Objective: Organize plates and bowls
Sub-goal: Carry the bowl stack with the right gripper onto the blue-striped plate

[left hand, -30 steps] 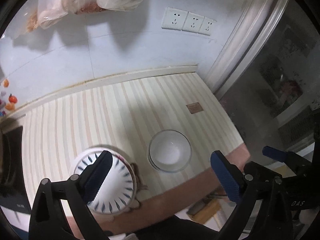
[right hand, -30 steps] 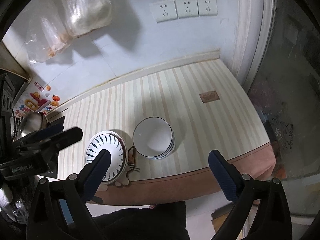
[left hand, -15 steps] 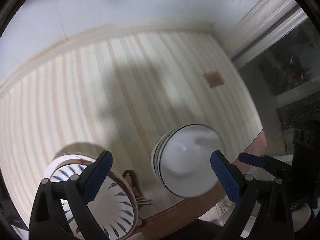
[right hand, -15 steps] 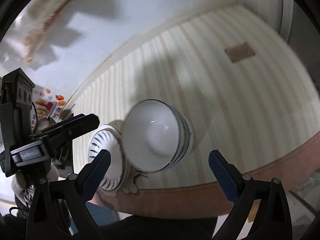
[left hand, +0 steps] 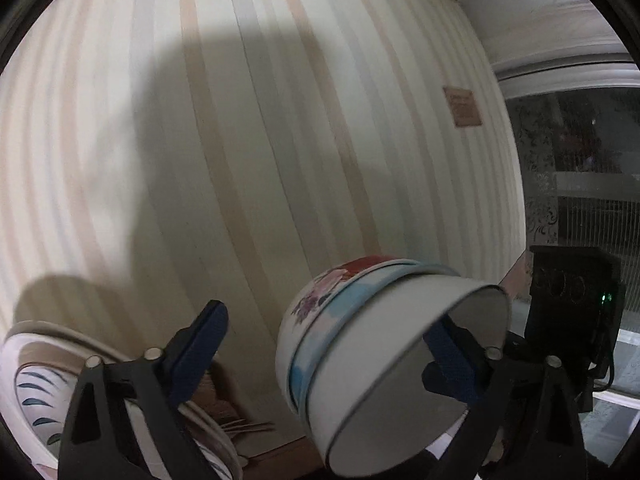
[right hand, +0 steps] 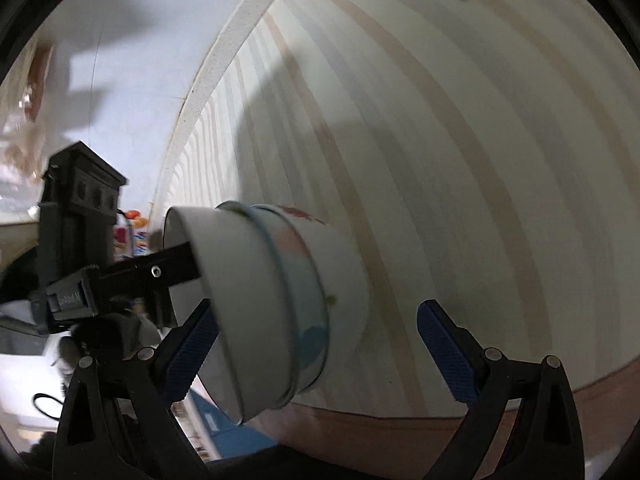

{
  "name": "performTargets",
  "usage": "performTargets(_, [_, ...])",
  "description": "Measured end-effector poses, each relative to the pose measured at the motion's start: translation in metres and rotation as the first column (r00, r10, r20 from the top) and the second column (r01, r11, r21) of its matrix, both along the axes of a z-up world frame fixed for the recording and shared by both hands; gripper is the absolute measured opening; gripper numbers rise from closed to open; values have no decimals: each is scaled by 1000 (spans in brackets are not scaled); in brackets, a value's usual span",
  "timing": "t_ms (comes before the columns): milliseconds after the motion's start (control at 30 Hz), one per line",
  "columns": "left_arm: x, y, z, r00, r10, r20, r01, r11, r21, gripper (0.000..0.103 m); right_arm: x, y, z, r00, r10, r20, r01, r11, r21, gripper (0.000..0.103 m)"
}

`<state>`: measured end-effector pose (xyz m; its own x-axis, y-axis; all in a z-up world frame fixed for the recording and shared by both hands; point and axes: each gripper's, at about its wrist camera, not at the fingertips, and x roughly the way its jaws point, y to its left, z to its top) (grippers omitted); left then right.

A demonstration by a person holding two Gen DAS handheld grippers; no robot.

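Now nested bowls (left hand: pixel 384 356) between both grippers' fingers.

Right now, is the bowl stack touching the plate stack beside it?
Apart. The left wrist view shows a strip of striped tabletop between the bowl stack and the plate stack, with no rim overlapping the other.
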<state>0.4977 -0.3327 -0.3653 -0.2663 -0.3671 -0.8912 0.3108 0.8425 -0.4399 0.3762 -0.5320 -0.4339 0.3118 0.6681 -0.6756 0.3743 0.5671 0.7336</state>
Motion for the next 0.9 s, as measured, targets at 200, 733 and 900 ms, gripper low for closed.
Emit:
performTargets(200, [-7, -4, -8, 999, -10, -53, 9, 999, -35, 63, 7, 6, -13, 999, 22, -26, -21, 999, 45, 67])
performTargets(733, [-18, 21, 0, 994, 93, -52, -93, 996, 2, 62, 14, 18, -12, 997, 46, -62, -43, 998, 56, 58])
performTargets(900, [-18, 28, 12, 992, 118, -46, -118, 993, 10, 62, 25, 23, -4, 996, 64, -62, -60, 996, 72, 58])
